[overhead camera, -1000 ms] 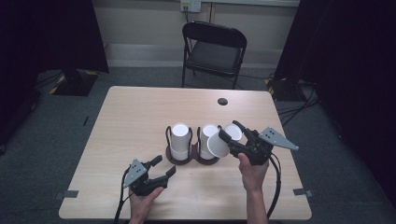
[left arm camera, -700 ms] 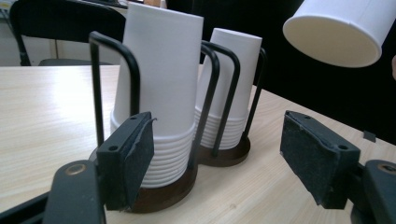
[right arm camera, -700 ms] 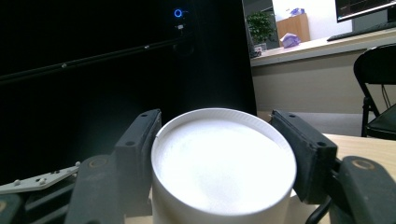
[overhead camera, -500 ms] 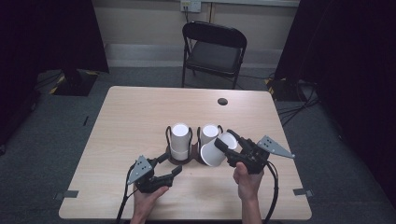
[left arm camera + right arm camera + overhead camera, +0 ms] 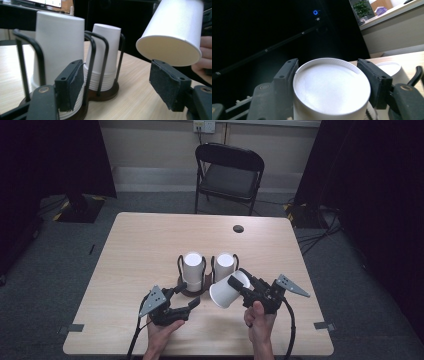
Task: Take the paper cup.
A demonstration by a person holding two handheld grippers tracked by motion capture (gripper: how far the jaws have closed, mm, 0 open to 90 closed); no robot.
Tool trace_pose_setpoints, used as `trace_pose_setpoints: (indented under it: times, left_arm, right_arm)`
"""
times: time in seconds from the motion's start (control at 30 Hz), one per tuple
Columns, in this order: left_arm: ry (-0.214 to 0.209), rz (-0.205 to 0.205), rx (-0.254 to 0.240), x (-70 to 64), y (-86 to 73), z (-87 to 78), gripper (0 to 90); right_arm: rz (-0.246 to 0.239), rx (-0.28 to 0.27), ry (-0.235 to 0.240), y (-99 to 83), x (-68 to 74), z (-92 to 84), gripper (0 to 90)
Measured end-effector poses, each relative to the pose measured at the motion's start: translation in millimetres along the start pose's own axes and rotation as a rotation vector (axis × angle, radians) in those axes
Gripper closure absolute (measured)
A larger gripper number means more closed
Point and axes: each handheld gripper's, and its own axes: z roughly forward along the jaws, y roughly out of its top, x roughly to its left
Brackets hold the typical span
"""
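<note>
The wooden table carries a dark two-bay cup rack with a stack of upturned white paper cups in each bay, the left stack and the right stack. Both stand just ahead of the two grippers.

Over the last second the right gripper has come down and toward the person with a single paper cup, away from the top of the right stack where it was a second ago. Its jaws are clamped on the cup's base end, and the cup now hangs tilted, mouth down and leftward, clear of the rack and above the table.

The left gripper has barely shifted. It sits low just in front of the rack, jaws spread with nothing between them, the freed cup up to its right.

I judge one cup has been peeled off its stack and is ready to be set down or handed over.
</note>
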Motion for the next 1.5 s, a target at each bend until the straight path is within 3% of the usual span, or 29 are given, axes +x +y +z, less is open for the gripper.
trace_pose_setpoints:
  times: [0.23,0.53,0.87,1.3,1.5]
  left_arm:
    - [-0.042,0.035,-0.04,-8.1,-1.0,5.5,43.4]
    - [-0.082,0.072,-0.081,-16.3,-3.9,14.2,60.2]
    - [-0.112,0.079,-0.139,-23.5,-9.1,25.4,66.1]
    - [-0.095,0.094,-0.187,-27.7,-9.1,31.0,67.4]
    - [-0.089,0.108,-0.185,-27.8,-7.0,27.9,76.5]
  right_arm:
    - [0.083,-0.027,0.042,-7.9,-1.9,-1.9,35.3]
    - [0.125,-0.015,0.083,-19.5,3.5,2.8,35.3]
    - [0.145,0.014,0.105,-27.6,8.7,12.1,35.3]
    - [0.166,0.041,0.128,-31.5,11.2,18.4,35.2]
    - [0.153,0.057,0.128,-33.5,10.8,22.1,34.5]
